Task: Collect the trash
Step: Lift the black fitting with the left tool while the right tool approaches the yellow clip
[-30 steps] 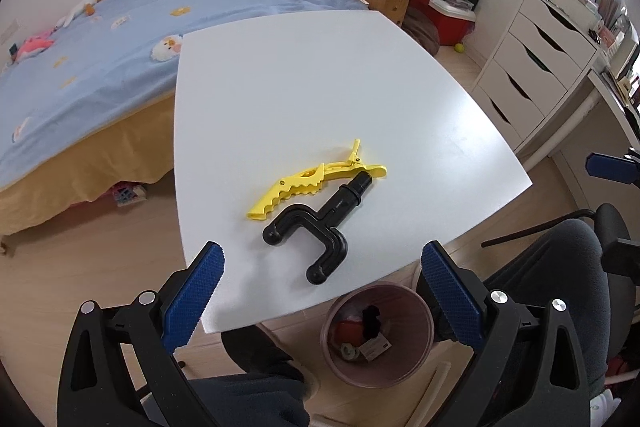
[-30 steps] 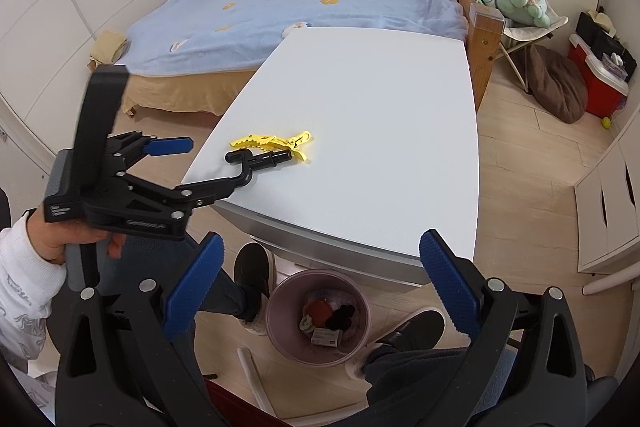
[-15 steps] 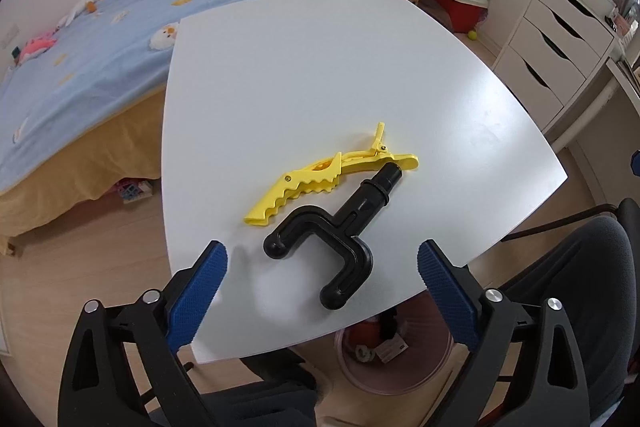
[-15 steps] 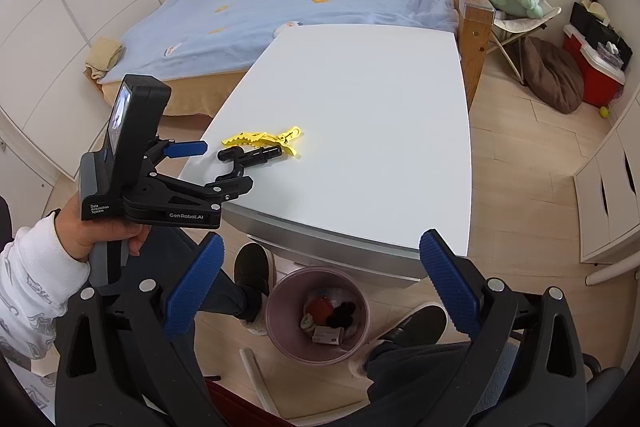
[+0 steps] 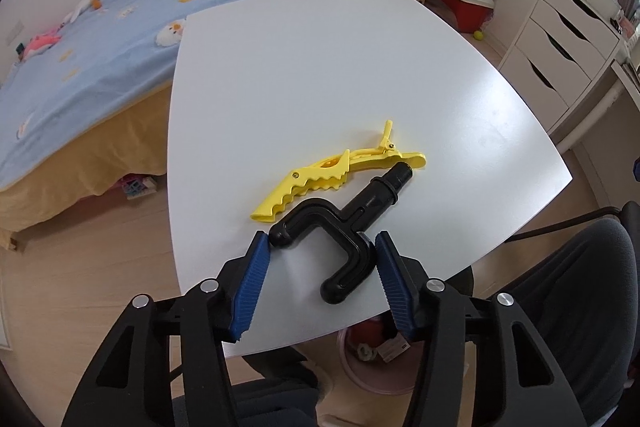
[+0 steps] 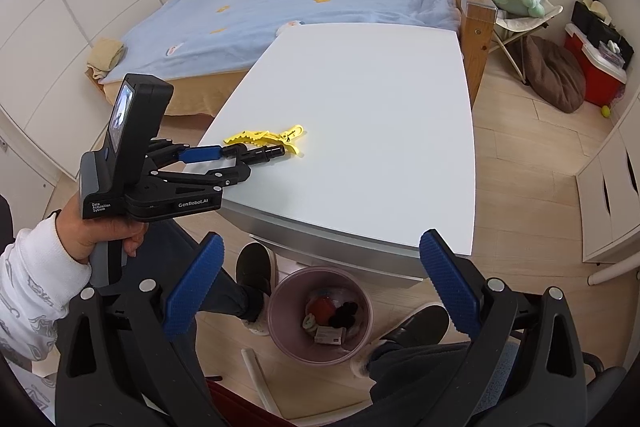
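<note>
I'm closing the left gripper on the black forked plastic piece, pads not clearly biting yet; right gripper hangs wide open, empty; next, lift & drop into the pink bin at 6 o'clock under the table.

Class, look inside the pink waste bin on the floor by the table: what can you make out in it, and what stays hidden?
Inside the pink waste bin lie a red item, something black and a small printed packet. Anything beneath those pieces is covered.

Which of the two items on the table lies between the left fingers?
The black U-shaped plastic piece; the closing left gripper brackets it, while the yellow clip lies farther out, beyond the fingers.
</note>
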The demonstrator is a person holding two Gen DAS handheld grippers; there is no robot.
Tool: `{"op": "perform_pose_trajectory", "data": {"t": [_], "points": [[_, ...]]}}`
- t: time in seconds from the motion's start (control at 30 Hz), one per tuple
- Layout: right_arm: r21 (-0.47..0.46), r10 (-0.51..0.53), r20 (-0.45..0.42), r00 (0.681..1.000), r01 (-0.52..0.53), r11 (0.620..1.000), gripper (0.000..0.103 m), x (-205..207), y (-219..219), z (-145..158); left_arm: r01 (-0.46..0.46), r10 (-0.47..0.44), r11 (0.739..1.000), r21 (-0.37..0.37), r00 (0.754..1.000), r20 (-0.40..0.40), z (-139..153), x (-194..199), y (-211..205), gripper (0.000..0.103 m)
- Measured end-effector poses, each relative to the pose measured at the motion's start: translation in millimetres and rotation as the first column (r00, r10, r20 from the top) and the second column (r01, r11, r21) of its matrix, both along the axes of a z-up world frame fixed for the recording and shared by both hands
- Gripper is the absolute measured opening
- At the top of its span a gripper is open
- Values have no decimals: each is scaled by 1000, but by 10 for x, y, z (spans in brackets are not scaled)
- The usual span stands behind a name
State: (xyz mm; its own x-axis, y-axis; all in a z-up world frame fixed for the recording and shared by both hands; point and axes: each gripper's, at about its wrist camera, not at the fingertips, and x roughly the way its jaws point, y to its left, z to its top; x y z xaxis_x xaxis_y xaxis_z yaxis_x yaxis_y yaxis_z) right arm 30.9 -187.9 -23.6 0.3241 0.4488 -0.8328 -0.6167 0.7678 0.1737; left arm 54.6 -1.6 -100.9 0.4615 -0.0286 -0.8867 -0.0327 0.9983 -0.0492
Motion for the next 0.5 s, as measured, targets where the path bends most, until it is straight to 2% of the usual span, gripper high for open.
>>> {"op": "perform_pose_trajectory", "data": {"t": [0.47,0.5], "points": [[0,20,7,1000,-20,1000,97,110,127,-16,-5,7,998,-61,1000,30,120,-72,55,52],[0,23,6,1000,-23,1000,97,125,146,-18,-8,10,998,-63,999,34,136,-78,65,35]]}}
